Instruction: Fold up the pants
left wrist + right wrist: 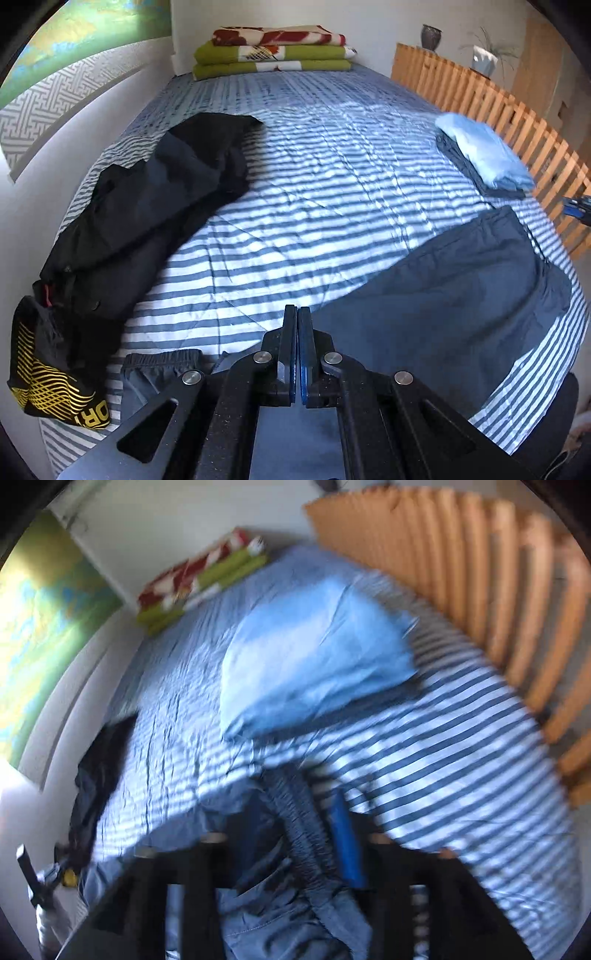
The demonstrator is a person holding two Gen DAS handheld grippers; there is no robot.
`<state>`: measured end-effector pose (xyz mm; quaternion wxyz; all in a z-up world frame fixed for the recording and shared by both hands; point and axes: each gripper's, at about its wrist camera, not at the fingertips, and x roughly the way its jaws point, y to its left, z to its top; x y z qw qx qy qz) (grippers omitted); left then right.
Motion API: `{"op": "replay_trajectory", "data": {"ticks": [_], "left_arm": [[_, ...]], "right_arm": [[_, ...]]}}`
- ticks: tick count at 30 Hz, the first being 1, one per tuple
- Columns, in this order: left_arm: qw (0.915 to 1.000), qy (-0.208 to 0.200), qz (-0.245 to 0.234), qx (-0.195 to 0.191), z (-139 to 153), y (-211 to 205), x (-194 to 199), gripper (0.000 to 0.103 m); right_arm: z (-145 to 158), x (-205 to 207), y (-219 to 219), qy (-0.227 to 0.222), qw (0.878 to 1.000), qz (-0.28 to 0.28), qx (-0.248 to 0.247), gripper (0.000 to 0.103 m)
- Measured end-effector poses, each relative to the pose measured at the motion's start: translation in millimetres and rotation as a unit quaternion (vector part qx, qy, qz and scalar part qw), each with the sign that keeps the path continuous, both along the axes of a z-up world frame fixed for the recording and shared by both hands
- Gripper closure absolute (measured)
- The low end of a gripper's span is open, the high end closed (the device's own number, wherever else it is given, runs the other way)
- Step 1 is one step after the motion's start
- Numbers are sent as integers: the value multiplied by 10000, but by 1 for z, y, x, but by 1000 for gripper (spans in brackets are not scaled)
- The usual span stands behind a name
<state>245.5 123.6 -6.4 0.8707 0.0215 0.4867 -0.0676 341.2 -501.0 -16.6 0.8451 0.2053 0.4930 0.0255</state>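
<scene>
Dark blue-grey pants (443,295) lie across the near right of the striped bed (295,206). My left gripper (297,309) is shut. The pants' edge meets its tips and their fabric shows beneath it. In the blurred right wrist view the pants (295,915) bunch under my right gripper (291,812). Their ruched elastic waistband (299,830) runs up between its fingers, against the blue pad (343,842), and looks gripped. The right gripper (576,210) also shows at the far right edge of the left wrist view.
A black garment pile (155,206) and a black-and-yellow piece (48,376) lie along the left wall. Folded light blue clothes (484,155) sit by the wooden slatted rail (498,107). Folded blankets (273,51) are at the bed's far end. A dark waistband (162,363) lies near left.
</scene>
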Motion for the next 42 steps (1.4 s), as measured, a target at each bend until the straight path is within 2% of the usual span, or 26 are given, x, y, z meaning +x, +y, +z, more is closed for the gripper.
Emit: {"op": "replay_trajectory", "data": {"ticks": [2,4,5,7,8,9,10,14,15,16,17,18,19,22,25,27,30,33,35,36,37,39,42], "left_arm": [[9995,261,-100,-122,-15,-4,1,103],[9991,405,-132,13,-28,-7,2,102],[9986,501,-178,58,-35,-8,4,96],[9975,695,-119,96,-50,-7,11,63],[9972,744,-92,47,-55,-5,14,30],[9969,775,-111,-47,-62,-3,18,13],[9967,795,-177,-60,-68,-3,21,12],[9935,1109,-210,142,-101,-5,34,13],[9927,1177,-202,184,-109,-6,36,28],[9920,1232,-170,204,-115,-6,38,46],[9917,1268,-109,187,-120,-5,39,90],[9919,1257,-20,178,-121,-5,38,96],[9928,1176,9,208,-120,-6,36,99],[9954,779,-115,540,-105,-17,19,100],[9973,505,-244,474,-82,-19,4,100],[9975,369,-253,549,-70,-20,-1,100],[9976,229,-81,642,-54,-17,1,100],[9972,-118,-135,720,-28,-19,5,100],[9965,-114,-163,812,-24,-20,13,100],[9961,-73,-170,863,-25,-20,17,100],[9955,-58,-151,929,-26,-20,22,100],[9966,-25,-37,828,-28,-16,30,100],[9972,76,23,744,-36,-15,38,100]], "right_arm": [[-27,17,15,182,9996,168,-106,61],[-57,37,29,466,9982,365,-23,61],[-70,46,36,565,9976,379,-124,61],[-89,64,45,721,9960,340,-396,61],[-95,69,48,758,9957,347,-398,61],[-103,75,49,806,9957,341,-310,60],[-108,79,50,840,9956,334,-254,60],[-121,84,59,850,9953,238,-388,59],[-119,82,64,781,9950,277,-567,63],[-117,80,67,737,9942,311,-722,67],[-113,78,70,693,9927,284,-943,74],[-107,75,70,658,9921,198,-1047,93],[-100,70,67,617,9925,65,-1054,100],[-66,46,49,84,9979,-282,-579,100],[-29,20,32,-366,9981,-367,-325,100],[-23,19,31,-276,9990,-95,-329,100],[-19,18,36,-396,9934,-323,-1023,103],[-5,15,24,-647,9945,-661,-499,103],[-1,16,17,-700,9955,-526,-375,103],[-2,21,16,-591,9969,-383,-353,101],[-13,31,19,-330,9990,-163,-263,96],[-42,50,28,187,9997,146,-45,51],[-69,69,43,302,9986,242,-373,49]]}}
